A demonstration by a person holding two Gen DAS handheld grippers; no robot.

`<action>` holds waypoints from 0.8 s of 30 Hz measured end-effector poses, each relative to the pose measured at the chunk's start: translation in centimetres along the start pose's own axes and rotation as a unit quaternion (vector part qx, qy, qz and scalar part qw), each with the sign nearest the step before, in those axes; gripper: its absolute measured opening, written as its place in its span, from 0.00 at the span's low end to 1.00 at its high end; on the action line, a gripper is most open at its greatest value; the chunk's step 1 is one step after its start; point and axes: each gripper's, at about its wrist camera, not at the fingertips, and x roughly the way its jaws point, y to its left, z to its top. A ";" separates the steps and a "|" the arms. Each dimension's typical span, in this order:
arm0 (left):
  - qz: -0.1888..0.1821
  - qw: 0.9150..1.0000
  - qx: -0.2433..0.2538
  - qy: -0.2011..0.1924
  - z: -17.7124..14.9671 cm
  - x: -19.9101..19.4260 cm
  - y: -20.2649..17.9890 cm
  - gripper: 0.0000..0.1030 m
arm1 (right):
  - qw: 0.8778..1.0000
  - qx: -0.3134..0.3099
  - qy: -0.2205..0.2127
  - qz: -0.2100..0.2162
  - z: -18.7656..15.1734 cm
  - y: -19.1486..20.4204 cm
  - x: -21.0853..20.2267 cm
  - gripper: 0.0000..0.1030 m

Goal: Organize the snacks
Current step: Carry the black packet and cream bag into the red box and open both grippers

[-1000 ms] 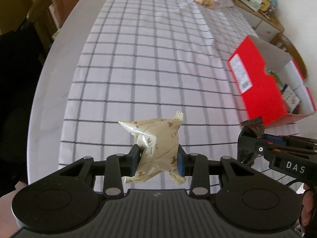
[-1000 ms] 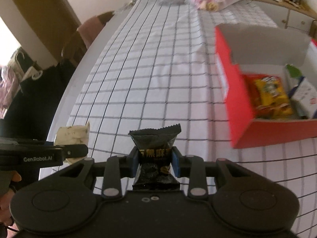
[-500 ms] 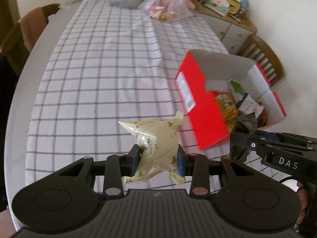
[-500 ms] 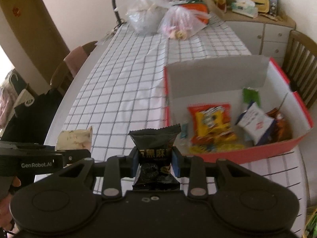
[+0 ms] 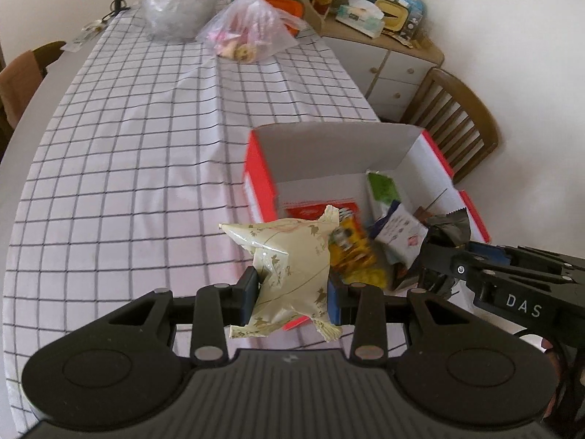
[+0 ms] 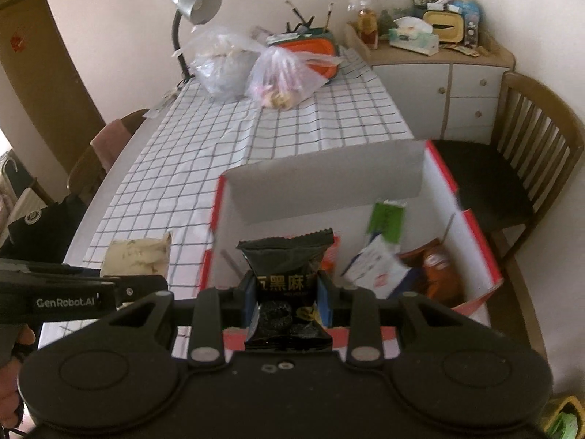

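Cream-coloured snack packet [image 5: 292,267] sits clamped between the left gripper's [image 5: 292,294] pads, beside the red box's [image 5: 257,183] near corner. Right gripper [image 6: 287,301] is closed on a black snack packet [image 6: 287,278] above the box's open interior.

We see matt black plastic on the left hand-held gripper [image 5: 292,294], which pinches a glossy, crinkled cream foil packet [image 5: 292,274]. The right hand-held gripper [image 6: 287,301], of the same matt plastic, pinches a shiny black film packet [image 6: 289,274]. The table [image 5: 109,183] wears a smooth checked cloth, slightly creased. The box [image 5: 261,186] looks like cardboard, glossy red outside, matt white inside. Beyond it, thin clear plastic bags [image 6: 278,69], a brushed metal lamp [image 6: 195,2] and a varnished wooden chair [image 6: 537,124].
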 end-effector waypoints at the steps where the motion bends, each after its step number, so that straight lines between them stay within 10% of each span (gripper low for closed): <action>1: 0.000 1.000 0.001 0.000 0.3 0.3 -0.5 0.35 | 1.000 0.001 -0.001 -0.001 0.2 -0.6 0.0 0.30; 24: 0.026 0.999 0.015 0.035 4.4 9.1 -6.7 0.36 | 0.999 0.007 0.026 -0.041 2.7 -9.5 4.3 0.30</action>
